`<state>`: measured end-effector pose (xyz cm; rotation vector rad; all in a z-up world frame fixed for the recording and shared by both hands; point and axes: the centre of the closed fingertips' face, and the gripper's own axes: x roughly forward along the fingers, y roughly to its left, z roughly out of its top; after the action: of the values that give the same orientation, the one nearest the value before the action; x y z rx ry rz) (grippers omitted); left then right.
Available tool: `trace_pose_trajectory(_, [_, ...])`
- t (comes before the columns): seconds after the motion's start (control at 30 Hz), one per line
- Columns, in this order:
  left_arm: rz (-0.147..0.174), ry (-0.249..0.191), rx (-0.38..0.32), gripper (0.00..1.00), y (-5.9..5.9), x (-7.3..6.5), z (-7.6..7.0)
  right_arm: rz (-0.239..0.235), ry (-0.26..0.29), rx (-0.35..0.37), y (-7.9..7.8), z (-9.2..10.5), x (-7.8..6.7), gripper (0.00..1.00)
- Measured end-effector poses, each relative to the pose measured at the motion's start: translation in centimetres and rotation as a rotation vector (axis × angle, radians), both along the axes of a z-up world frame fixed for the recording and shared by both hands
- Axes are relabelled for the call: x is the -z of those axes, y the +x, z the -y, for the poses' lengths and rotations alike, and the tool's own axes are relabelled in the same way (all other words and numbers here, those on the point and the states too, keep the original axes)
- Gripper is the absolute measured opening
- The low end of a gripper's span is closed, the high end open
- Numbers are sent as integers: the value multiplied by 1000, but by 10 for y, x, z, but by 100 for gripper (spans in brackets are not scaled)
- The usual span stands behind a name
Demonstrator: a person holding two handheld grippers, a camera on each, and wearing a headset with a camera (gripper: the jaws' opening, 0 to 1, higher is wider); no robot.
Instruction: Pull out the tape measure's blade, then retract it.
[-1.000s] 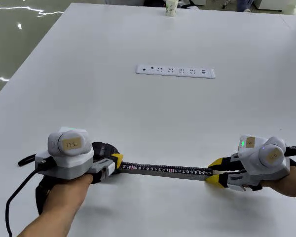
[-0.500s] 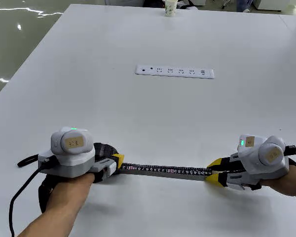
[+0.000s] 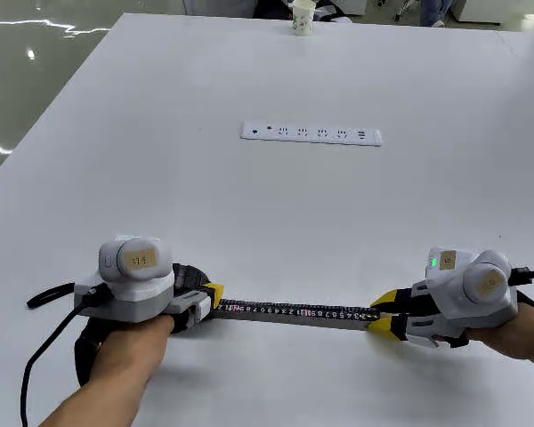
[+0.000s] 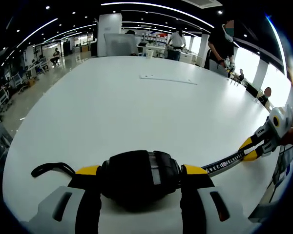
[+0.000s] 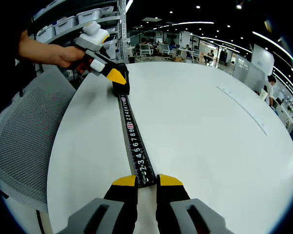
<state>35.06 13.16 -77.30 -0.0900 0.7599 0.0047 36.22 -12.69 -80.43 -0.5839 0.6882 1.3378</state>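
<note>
We see the left hand-held gripper (image 3: 206,297) clamped around the black tape measure (image 4: 139,175), at the near side of the white desk (image 3: 276,205); its blade (image 3: 294,311) stretched flat along the desk, far end pinched between the closed jaws of the right hand-held gripper (image 3: 381,313), well apart from the left

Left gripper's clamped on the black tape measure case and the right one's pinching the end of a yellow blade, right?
Not quite: the blade is black with white numerals, as the right gripper view shows. The left gripper does clamp the black case, and the right gripper pinches the blade's end.
</note>
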Motion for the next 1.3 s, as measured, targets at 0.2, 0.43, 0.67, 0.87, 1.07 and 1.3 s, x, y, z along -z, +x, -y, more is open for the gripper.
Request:
trace_pose_trajectory(0.2, [-3, 7, 4, 61, 0, 0, 0, 3, -1, -5, 0, 1, 0, 9])
trace_pose_trajectory(0.43, [-13, 23, 6, 59, -1, 0, 0, 2, -2, -10, -1, 1, 0, 9])
trace_pose_trajectory(0.67, [-12, 35, 16, 57, -1, -1, 0, 3, -5, -10, -1, 1, 0, 9])
trace_pose_trajectory(0.87, [-16, 38, 20, 56, -2, 0, -1, 1, -5, -9, -1, 1, 0, 9])
trace_pose_trajectory(1.07, [-23, 35, 24, 55, -2, 0, -1, -1, -4, -6, 0, 2, 1, 9])
trace_pose_trajectory(1.3, [-23, 32, 26, 55, -3, 0, -1, -2, -6, -2, -1, 1, 0, 9])
